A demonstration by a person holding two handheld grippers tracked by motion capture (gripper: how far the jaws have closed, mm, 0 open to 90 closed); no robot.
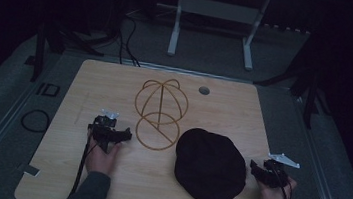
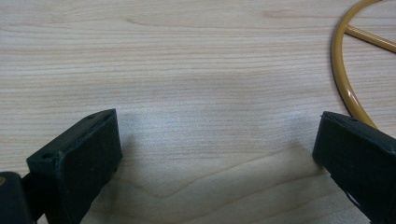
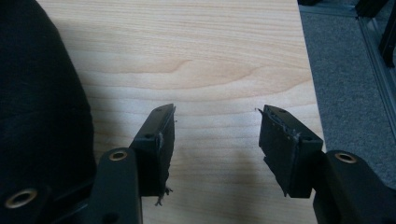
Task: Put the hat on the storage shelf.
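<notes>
Table: a light wood-grain table with rounded corners, seen from above; a small round hole sits near its far edge.
Black hat: a soft, dark, rounded black hat lies flat on the right half of the table, towards the near edge; in the right gripper view its dark cloth lies along the left side, just beside the left-hand jaw.
Wire stand: a gold wire stand, a dome of thin hoops rising from a ring base with a straight bar across it, stands at mid-table, just left of and behind the hat; in the left gripper view a curved part of its base ring runs close by the right-hand jaw.
Left gripper: the left gripper, held in a hand with a grey sleeve, rests low over the table just left of the stand's ring; jaws wide apart, only bare wood between them.
Right gripper: the right gripper sits at the table's right edge, just beside the hat's right rim; jaws apart, clasping nothing, with bare wood between them.
In the way: nothing lies between the right gripper and the hat; the stand lies between the left gripper and the hat.
Surroundings: grey floor, a white frame beyond the table, a black cable loop at the left.
</notes>
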